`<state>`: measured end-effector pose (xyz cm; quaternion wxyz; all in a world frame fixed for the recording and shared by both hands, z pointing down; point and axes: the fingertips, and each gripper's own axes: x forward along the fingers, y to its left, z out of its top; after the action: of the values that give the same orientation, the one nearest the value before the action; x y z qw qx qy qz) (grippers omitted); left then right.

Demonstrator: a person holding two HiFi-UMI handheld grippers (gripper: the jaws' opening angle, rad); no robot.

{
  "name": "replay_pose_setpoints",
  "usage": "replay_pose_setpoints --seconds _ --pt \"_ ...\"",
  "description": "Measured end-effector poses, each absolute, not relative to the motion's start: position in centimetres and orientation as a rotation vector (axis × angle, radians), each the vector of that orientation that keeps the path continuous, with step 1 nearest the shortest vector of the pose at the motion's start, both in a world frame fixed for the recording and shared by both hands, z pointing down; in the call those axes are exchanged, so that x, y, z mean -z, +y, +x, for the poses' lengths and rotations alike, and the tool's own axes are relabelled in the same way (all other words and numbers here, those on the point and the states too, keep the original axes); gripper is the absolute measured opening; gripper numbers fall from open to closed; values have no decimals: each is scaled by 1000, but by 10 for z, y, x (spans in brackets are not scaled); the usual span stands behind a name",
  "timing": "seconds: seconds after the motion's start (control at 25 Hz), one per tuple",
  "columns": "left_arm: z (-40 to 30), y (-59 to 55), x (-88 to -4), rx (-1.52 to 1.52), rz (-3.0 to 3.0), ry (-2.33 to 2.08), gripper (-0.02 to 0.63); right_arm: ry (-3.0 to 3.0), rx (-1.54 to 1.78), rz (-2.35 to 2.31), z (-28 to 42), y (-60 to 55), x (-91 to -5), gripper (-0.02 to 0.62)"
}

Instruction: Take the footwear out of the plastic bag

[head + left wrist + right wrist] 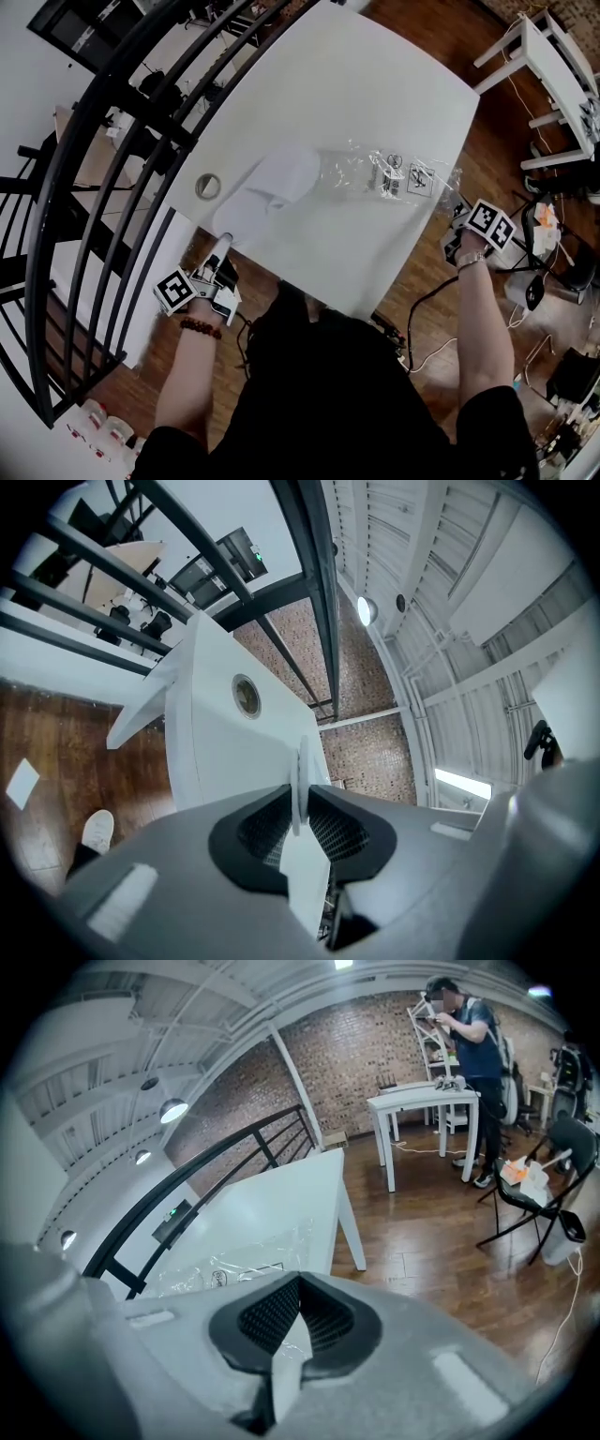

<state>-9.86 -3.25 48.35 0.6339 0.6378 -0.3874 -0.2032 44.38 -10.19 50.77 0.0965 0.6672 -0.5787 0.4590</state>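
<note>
Item 1: table [375, 84] – white, matte top with rounded corners, on white legs over a wood floor; seen also in the left gripper view [211, 747] and the right gripper view [272, 1208].

Fitted in the top: 1 round grommet [207, 186], metal-rimmed, near the left edge [246, 696].

Lying on the top:
- White slippers [272, 187], flat, running slantwise from the near left edge toward the middle. The toe end meets the bag; whether it is inside cannot be told.
- 1 clear plastic bag [366, 173], crumpled, flat, reaching toward the right edge, with 2 printed labels [405, 178]. It is visible from the right gripper view too [234, 1260].
</note>
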Motion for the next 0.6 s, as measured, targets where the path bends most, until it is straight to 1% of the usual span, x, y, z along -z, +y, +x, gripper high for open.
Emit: replay_pose_setpoints --seconds 0.2,0.4,0.6 --pt "-92 -41 -489 475 1448 -896 75 -1682 -1425 2063 455 -97 -507 -8" --pt "-83 -45 -492 446 1454 -903 77 -1699 -1475 2105 443 -92 -510 -8" --pt "-83 -45 -501 303 1522 -1008 83 -1795 -1446 2060 429 -94 -506 -4"
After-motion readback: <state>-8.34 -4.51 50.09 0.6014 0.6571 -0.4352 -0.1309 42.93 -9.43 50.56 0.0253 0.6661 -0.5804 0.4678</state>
